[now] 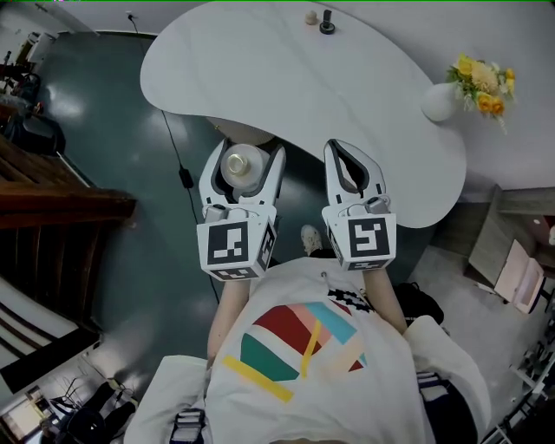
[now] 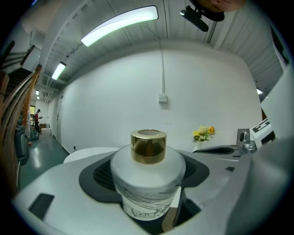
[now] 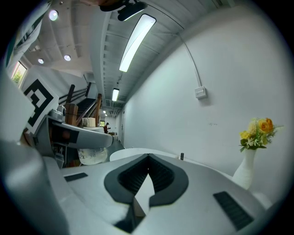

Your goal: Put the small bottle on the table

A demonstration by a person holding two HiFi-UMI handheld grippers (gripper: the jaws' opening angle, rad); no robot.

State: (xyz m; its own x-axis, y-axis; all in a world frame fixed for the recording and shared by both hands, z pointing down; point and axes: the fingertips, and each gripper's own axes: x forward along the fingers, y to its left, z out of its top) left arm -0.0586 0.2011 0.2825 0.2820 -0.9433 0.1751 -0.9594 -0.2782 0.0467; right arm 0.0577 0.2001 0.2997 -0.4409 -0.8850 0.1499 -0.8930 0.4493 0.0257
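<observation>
A small frosted white bottle [image 1: 244, 167] with a gold cap sits upright between the jaws of my left gripper [image 1: 245, 154], which is shut on it. It hangs at the near edge of the white table [image 1: 286, 78]. In the left gripper view the bottle [image 2: 148, 181] fills the middle, its gold cap [image 2: 148, 146] on top. My right gripper [image 1: 349, 159] is just to the right of it, over the table's near edge, shut with nothing between its jaws. The right gripper view shows the tips of my right gripper [image 3: 148, 158] meeting and the bottle [image 3: 93, 156] at the left.
A white vase of yellow flowers [image 1: 475, 87] stands at the table's right end. Two small items, one black [image 1: 327, 22] and one pale [image 1: 310, 17], sit at its far edge. A black cable [image 1: 178, 156] runs across the dark floor. Wooden stairs [image 1: 52, 208] are to the left.
</observation>
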